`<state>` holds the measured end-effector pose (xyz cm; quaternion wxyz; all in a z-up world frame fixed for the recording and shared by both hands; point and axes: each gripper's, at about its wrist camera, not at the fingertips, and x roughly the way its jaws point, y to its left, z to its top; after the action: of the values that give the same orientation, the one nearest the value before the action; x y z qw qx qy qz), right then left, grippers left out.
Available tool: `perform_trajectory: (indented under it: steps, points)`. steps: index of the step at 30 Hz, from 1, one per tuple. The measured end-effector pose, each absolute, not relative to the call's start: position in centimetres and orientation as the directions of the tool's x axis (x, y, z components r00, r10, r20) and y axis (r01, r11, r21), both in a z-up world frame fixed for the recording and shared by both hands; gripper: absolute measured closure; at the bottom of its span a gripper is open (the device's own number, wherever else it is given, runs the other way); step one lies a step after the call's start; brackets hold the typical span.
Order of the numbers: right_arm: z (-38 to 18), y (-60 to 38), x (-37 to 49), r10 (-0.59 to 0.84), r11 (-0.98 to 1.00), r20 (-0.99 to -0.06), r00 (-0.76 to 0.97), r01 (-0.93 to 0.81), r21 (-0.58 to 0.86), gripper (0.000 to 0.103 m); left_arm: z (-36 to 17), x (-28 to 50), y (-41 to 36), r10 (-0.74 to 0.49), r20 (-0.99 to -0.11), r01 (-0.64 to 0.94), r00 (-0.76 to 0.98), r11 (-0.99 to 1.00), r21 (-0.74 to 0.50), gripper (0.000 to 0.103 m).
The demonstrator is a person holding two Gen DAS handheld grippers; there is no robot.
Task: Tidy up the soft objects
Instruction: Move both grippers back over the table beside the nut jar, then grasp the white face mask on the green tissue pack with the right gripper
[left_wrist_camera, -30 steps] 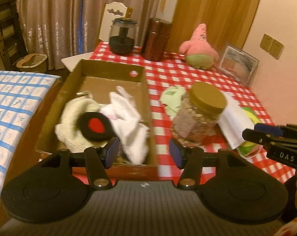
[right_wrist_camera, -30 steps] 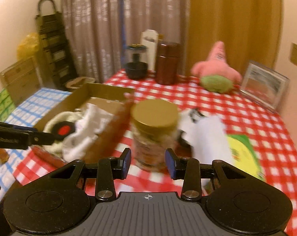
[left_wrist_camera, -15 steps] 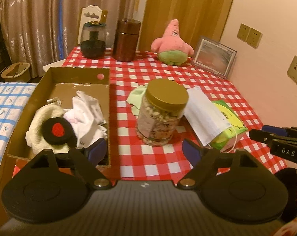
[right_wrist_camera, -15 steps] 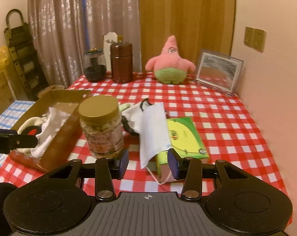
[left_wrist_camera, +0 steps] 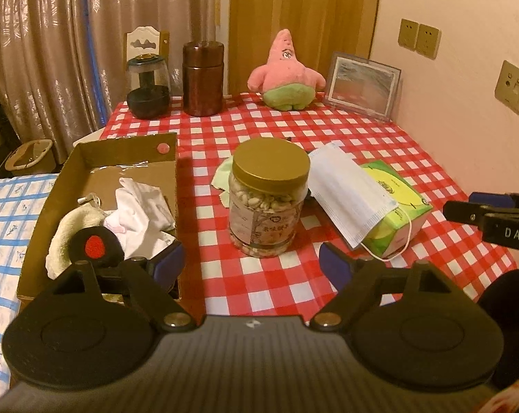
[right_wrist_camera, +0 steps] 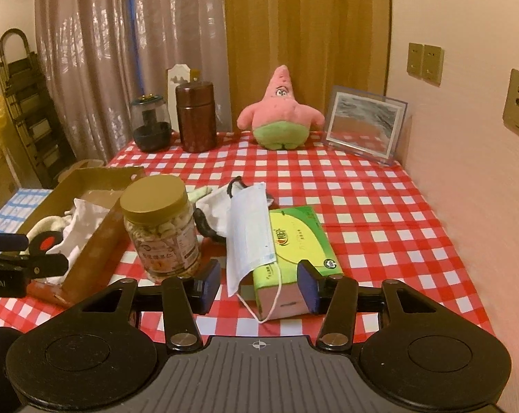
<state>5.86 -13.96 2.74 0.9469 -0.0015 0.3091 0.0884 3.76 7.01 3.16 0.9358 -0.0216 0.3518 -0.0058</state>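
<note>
Both tongs hang empty: the left tongs (left_wrist_camera: 251, 264) gape wide, the right tongs (right_wrist_camera: 258, 286) are opening before the mask (right_wrist_camera: 248, 230). At lower centre, a careless grab could drag the tissue box (right_wrist_camera: 299, 241) or knock the jar (right_wrist_camera: 161, 229).

The right gripper (left_wrist_camera: 493, 213), entering the left wrist view, is showing "DAS". The left gripper (right_wrist_camera: 8, 268), in the right wrist view, is showing "bot.AI". Print on the jar label (left_wrist_camera: 263, 230) and tissue box (right_wrist_camera: 294, 237) is staying unreadable.
</note>
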Motion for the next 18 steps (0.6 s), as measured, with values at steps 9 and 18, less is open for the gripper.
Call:
perform_trajectory:
  steps: [9,18]
  points:
    - [2.6,-14.3,6.0,0.166,0.985,-0.590,0.790,-0.164,0.057,0.052,2.6,4.0,6.4,-0.030,-0.675,0.002,0.737,0.999,-0.041,0.020]
    - [2.2,-14.9,7.2,0.164,0.984,-0.607,0.778,-0.171,0.046,0.052,2.3,4.5,6.2,-0.033,-0.681,0.010,0.732,0.999,-0.038,0.020]
